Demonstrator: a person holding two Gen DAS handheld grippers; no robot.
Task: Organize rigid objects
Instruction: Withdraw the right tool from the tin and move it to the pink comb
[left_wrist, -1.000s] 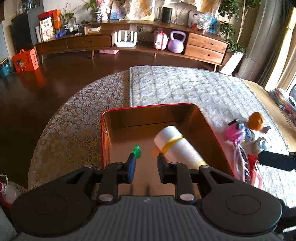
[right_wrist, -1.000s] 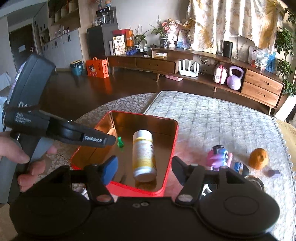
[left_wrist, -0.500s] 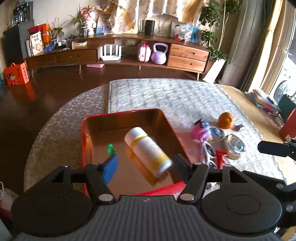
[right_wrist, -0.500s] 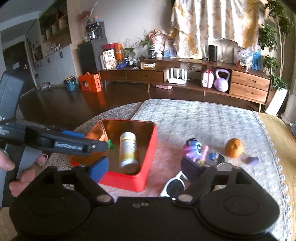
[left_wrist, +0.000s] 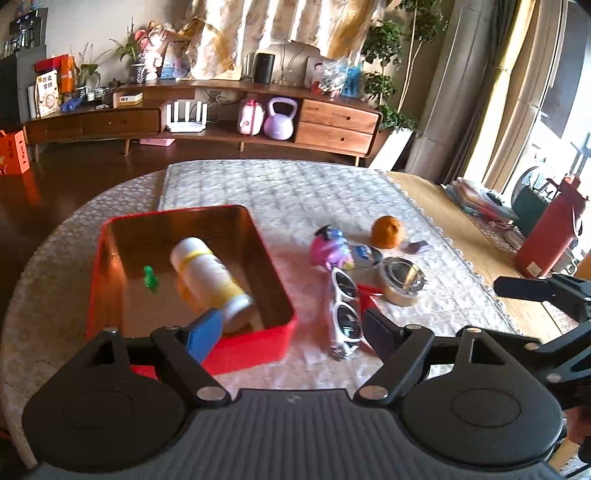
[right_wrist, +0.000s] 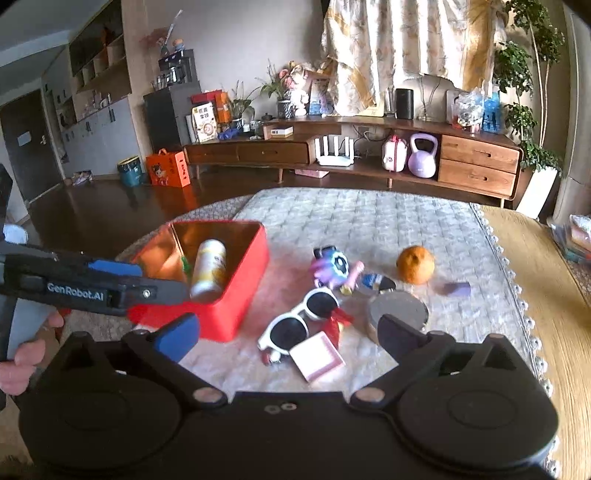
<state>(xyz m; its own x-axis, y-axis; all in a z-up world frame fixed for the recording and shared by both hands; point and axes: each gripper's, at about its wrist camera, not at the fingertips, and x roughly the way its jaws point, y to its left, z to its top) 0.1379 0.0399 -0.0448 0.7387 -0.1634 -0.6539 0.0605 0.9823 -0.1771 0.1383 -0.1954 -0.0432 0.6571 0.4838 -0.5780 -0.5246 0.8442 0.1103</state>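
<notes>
- Both tools have just been opening. The left tool (left_wrist: 293, 330) stands wide with nothing between its fingers; the right tool (right_wrist: 290, 338) stands as wide as it goes, also empty.
- The red tin (right_wrist: 243, 273) lies ahead and to the left of the right tool, holding the white-and-yellow bottle (left_wrist: 210, 275) on its side and a small green piece (left_wrist: 150, 277).
- Still loose on the counter (right_wrist: 369, 218): the white sunglasses (right_wrist: 299, 321) and a pink box (right_wrist: 317, 355) directly ahead of the right tool, a metal dish (right_wrist: 397, 308) before its right finger, and beyond them a purple toy (right_wrist: 332, 267), an orange (right_wrist: 415, 264) and a small purple block (right_wrist: 457, 288).
- Risk: the sunglasses, pink box and a red item sit touching or overlapping, so closing on one would likely drag or flip its neighbour.
- Risk: the sunglasses' thin frame may twist out of a wide pinch.
- Risk: the orange could roll if nudged, and the tin's near corner sits close by the left tool's blue finger, so a careless sweep could shove it.
- The counter wears a quilted, pale cloth over lace, soft enough to bunch under a dragged object.
- Beyond it: dark wood floor, a long low sideboard (right_wrist: 369, 155) with a kettlebell (right_wrist: 423, 155), plants and curtains.
</notes>
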